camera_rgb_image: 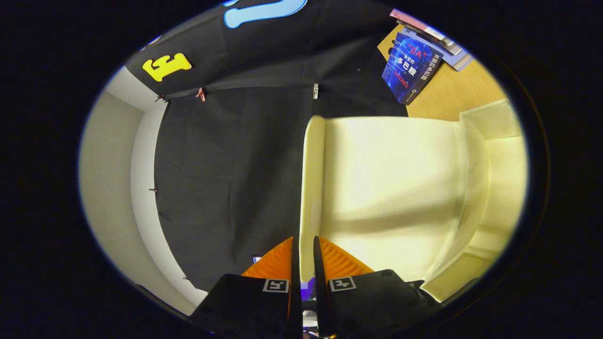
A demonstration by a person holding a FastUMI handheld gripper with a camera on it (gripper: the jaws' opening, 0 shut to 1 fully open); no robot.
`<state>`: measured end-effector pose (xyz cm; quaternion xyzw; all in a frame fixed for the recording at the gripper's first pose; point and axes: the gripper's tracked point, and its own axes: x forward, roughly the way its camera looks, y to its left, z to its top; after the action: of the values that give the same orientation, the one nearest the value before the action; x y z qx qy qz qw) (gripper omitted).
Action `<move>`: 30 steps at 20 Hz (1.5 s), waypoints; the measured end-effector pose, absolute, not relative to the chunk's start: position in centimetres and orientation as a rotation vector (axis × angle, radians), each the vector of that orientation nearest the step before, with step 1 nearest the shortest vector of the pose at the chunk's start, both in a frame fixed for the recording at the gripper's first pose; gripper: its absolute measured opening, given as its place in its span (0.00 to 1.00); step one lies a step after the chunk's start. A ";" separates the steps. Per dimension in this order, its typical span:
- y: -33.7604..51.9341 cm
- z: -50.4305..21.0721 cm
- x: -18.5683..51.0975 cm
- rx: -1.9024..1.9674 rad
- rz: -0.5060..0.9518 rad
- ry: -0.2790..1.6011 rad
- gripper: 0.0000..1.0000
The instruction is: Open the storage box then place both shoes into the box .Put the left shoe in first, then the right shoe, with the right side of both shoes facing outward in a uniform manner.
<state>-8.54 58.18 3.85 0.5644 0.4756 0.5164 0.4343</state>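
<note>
Black cloth (235,179) hangs as the back wall of the booth, pinned with small clips along a seam, and a pale wall (108,188) curves away at about nine o'clock from the fingers. At one o'clock, far beyond the fingers, a wooden tabletop (452,94) carries a blue book (411,69) standing tilted against a short stack of other books (433,40).

The storage box (494,188), cream-yellow plastic, sits at two to three o'clock from the gripper. Its lid (391,188) stands swung up on edge, the broad inner face turned toward three o'clock and joined to the box body along the far side. The lid's thin free rim (312,188) runs straight away from the fingers toward twelve o'clock.

The gripper (304,254) points along that rim. Its two orange ribbed fingers (273,263) stand nearly together, one on either side of the rim, with the lid's near end reaching down into the narrow slot between them. Whether both pads actually press the plastic cannot be told, since the contact lies behind the dark inner faces of the fingers. Each black finger mount (245,301) bears a small square marker (276,285).
</note>
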 end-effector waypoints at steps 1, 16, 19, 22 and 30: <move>58.3 3.7 -8.5 1.399 1.286 1.177 0.16; 42.2 -2.4 -4.5 1.345 1.124 0.993 0.76; 37.1 -6.3 -3.5 1.199 1.001 0.945 0.97; 31.9 -9.6 -2.9 1.040 0.880 0.891 0.97; 21.6 -23.1 -6.0 0.612 0.620 1.046 0.97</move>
<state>-5.99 21.65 -23.06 0.2828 0.4837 0.2865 0.7771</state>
